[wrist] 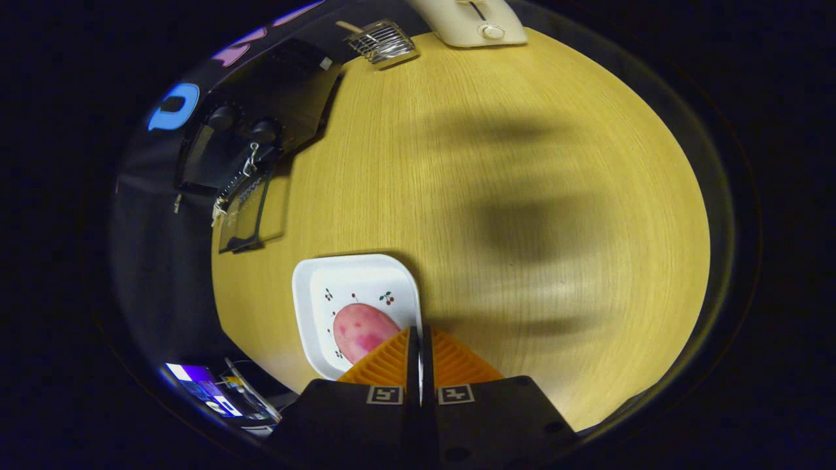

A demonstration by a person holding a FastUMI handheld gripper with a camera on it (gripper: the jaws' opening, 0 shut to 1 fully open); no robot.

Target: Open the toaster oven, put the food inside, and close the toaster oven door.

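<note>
My gripper (418, 334) hangs above the wooden table (509, 196), fingers pressed together with nothing between them. Under the left finger lies a pink, red-blotched piece of food (360, 329) on a white square plate (356, 281) with small cherry prints; the finger hides part of it. Well beyond the plate, to the left, a black toaster oven (261, 111) with two knobs stands against the booth wall. Its glass door (245, 219) is swung out over the table, and a small chain (230, 189) hangs at the door.
A metal wire rack (383, 42) and a cream-coloured toaster (473, 23) stand at the table's far edge. Broad bare tabletop stretches ahead and to the right, crossed by soft shadows. Some lit equipment (215, 391) sits below the table's near left corner.
</note>
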